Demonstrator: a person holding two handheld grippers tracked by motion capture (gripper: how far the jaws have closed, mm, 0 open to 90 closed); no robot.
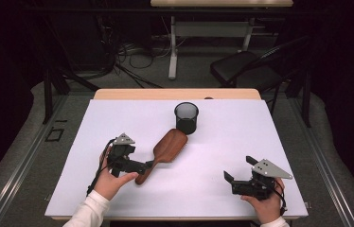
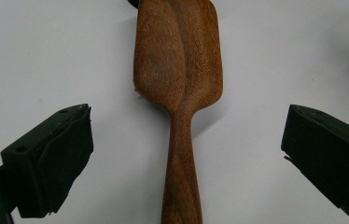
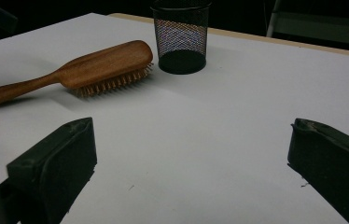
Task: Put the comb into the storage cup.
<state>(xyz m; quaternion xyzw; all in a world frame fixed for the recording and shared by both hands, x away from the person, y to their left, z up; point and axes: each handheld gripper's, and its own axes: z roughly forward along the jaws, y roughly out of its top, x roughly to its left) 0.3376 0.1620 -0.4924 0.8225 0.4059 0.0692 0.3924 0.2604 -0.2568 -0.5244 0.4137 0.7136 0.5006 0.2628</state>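
One wooden hairbrush (image 1: 165, 148) lies on a white surface (image 1: 213, 151), and it serves here as the landmark for everything else. The brush is reddish-brown, with a smooth, rounded paddle head and a slim handle that widens slightly toward its end. It rests bristle side down; in the right gripper view, a row of pale, short wooden pins (image 3: 112, 83) shows under the edge of the head. The back of the head shows visible wood grain and a soft ridge running along its length.

Just beyond the head of the brush, nearly touching it, stands a black wire-mesh cup (image 1: 186, 117), upright and open at the top.

The left gripper (image 1: 144, 166) sits at the handle end of the brush, held in a hand with a white sleeve. Its jaws are spread wide, one on each side of the handle, and neither touches the wood in the left gripper view.

The right gripper (image 1: 229, 182) is well apart from the brush, off to the handle's far side near the front edge of the surface. Its jaws are also spread wide, with nothing between them.
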